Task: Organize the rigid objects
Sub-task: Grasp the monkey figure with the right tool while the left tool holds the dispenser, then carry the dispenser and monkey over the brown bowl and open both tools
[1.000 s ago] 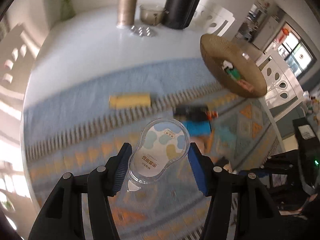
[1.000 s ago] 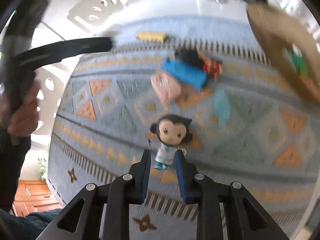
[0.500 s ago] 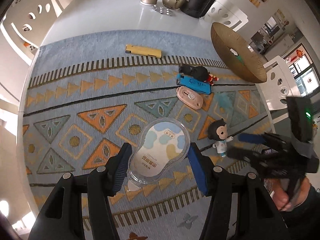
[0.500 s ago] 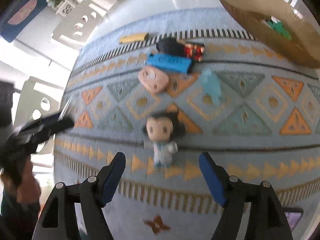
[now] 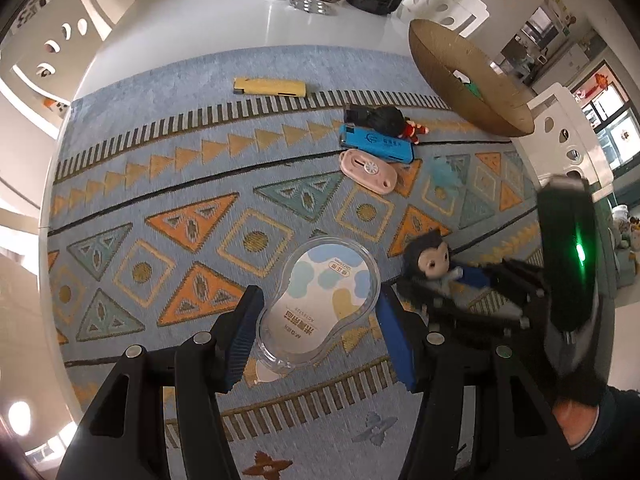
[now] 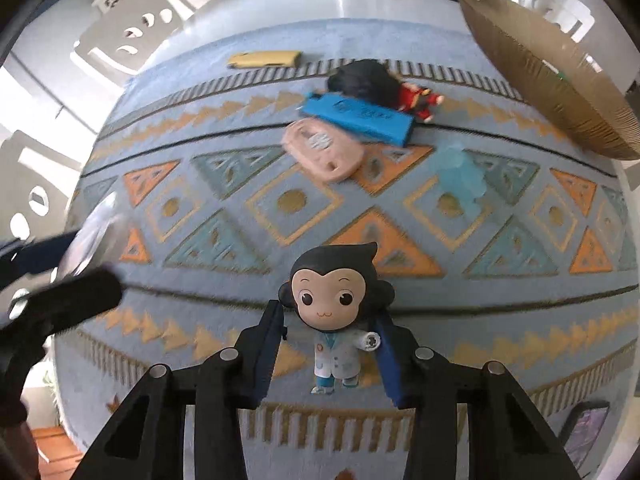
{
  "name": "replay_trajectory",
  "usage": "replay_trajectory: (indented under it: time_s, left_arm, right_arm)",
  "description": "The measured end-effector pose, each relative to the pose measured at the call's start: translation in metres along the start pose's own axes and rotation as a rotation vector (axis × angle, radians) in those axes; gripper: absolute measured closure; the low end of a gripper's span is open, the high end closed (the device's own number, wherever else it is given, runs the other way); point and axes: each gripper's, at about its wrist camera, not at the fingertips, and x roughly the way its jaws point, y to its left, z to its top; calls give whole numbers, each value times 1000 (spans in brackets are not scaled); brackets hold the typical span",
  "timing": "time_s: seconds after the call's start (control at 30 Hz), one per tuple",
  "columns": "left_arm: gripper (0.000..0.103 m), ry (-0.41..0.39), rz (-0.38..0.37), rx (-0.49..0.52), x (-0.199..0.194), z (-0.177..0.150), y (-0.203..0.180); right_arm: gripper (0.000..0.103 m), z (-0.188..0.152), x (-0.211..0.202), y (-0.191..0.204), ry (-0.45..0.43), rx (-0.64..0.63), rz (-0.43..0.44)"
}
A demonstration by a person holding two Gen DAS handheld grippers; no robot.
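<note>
On our left, we are holding a clear correction-tape case (image 5: pixel 320 304) clamped between the pads of the left gripper (image 5: pixel 318 322), lifted above the patterned rug (image 5: pixel 192 184). Further right, we are bringing the right gripper (image 6: pixel 330 344) around a monkey figurine (image 6: pixel 336 304); its jaws have just been closing, the right pad touching the outstretched arm, the left pad apart from it. Beyond are lying a pink case (image 6: pixel 324 148), a blue box (image 6: pixel 360 118) and a woven basket (image 6: pixel 552 76).
</note>
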Motion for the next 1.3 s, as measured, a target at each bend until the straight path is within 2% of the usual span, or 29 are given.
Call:
replay_trajectory:
  time_s: [0.2,0.33,0.5,0.9,1.3]
  left_arm:
    - [48,-15,6,10,-2,2,-9]
    - [48,-28,16,-2,-5,5,-8]
    - [48,-46,23,-15,-12,9,-9]
    - [48,-80,27,16,-20,19,-37]
    - [48,-165,12,78,-43,59,-71]
  right_arm:
    - [60,-24,-11,16,9,-23,62]
    - [60,-25,-25,19,-8,-23,84]
    - [60,-19,-51,9,-65,-46,82]
    - [60,-12,-78,-6,-103,-46,111]
    - [60,22,-124,-39,-206,24,141]
